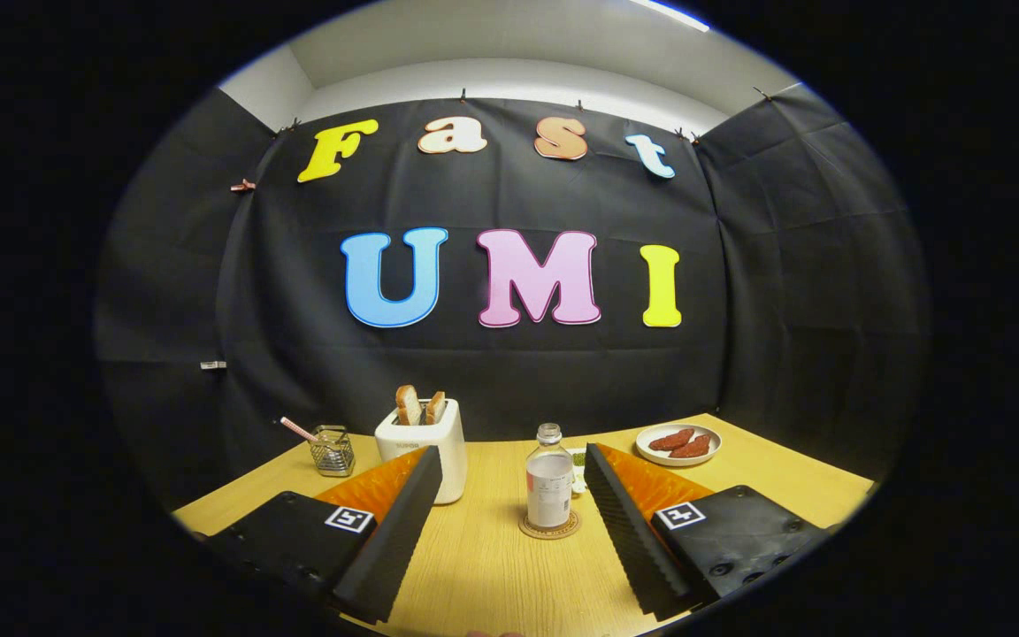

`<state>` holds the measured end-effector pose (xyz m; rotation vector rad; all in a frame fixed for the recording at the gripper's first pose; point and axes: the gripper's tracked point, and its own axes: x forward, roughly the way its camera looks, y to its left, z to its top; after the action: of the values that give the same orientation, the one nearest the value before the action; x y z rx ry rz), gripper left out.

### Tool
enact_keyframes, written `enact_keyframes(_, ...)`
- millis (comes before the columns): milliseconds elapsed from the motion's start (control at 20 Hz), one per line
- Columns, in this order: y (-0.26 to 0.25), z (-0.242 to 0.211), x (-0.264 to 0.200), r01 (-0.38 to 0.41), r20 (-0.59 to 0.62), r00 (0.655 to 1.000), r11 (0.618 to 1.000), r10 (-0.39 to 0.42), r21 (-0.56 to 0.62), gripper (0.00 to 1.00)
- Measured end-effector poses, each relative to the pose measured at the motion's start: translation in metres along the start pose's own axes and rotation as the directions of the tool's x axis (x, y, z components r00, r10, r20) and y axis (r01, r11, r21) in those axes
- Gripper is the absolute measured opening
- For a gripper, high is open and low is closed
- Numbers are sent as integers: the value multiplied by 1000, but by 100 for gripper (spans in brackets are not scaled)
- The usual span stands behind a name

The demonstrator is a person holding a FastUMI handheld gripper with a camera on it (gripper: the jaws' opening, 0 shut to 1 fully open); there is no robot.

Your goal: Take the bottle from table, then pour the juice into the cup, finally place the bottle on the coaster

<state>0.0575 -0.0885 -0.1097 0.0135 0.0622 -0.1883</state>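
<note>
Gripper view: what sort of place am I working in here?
Likely a staged breakfast table in a cloth-walled booth: a white toaster holding bread slices, a white plate of reddish sausages, and a clear lidded bottle on a round cork coaster. The gripper is open, the bottle between its fingers.

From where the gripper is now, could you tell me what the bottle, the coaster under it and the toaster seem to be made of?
The bottle, standing beyond the open gripper, looks like clear glass or hard plastic; its see-through neck leaves that open. The coaster appears to be cork or wood: a matte tan disc. The toaster seems to be white plastic or painted metal with a smooth, faintly glossy shell.
</note>
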Motion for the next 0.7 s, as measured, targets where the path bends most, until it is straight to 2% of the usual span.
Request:
enact_keyframes(100,3,17,-12,-22,-9,1000,1000,22,-20,99)
enact_keyframes(350,22,57,-40,-133,-27,991,990,132,-35,99)
enact_keyframes(550,34,84,-62,-195,-12,981,979,196,55,99)
enact_keyframes(700,28,101,-74,-215,-8,976,974,216,77,99)
